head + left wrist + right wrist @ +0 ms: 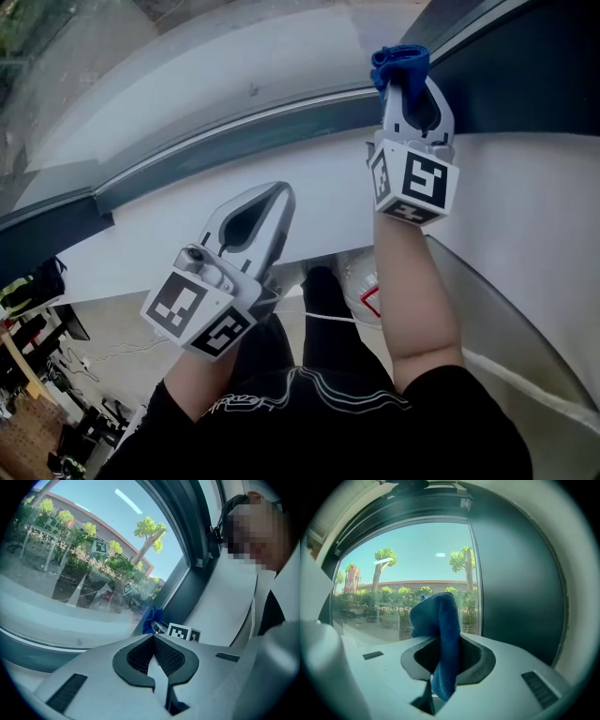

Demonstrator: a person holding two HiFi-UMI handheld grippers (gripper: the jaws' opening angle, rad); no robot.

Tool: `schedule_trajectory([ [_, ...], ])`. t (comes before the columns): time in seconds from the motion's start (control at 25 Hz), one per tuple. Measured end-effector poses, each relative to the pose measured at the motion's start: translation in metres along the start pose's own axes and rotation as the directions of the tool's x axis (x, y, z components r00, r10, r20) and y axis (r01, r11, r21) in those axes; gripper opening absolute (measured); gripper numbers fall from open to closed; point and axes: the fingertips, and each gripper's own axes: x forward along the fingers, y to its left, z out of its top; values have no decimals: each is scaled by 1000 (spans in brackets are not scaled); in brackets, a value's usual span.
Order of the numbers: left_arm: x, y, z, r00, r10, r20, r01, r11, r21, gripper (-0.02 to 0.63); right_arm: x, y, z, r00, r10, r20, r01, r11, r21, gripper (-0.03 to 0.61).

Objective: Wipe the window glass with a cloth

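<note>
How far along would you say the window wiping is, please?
Done: the blue cloth is clamped in the right claw. In hand: it is held at the window glass, by the dark frame at its right edge; contact is unclear. Left: the wiping itself. The left claw is shut, empty.

White sill under a dark frame. Outside: tall trees and a long low building. Below: white container with a red mark; indistinct floor clutter.
</note>
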Motion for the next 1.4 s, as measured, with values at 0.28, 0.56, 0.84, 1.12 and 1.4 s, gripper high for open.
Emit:
schedule_trajectory([
  [0.28, -32, -11, 22, 1000, 12, 24, -13, 999, 41, 6, -37, 24, 27, 999, 46, 6, -46, 999, 17, 63],
  [0.56, -144, -43, 70, 998, 28, 56, -36, 990, 139, 6, -130, 118, 117, 951, 308, -25, -308, 951, 18, 63],
  [0.84, -299, -123, 156, 987, -21, 158, -26, 958, 285, 6, -275, 204, 297, 811, 584, 24, -584, 808, 85, 63],
  [1.12, -437, -221, 212, 968, -114, 224, 20, 923, 383, 6, -409, 268, 429, 664, 744, 75, -747, 662, 58, 63],
  [1.4, -503, -265, 229, 955, -153, 255, 20, 888, 458, 6, -472, 304, 474, 576, 815, 73, -817, 571, 76, 63],
])
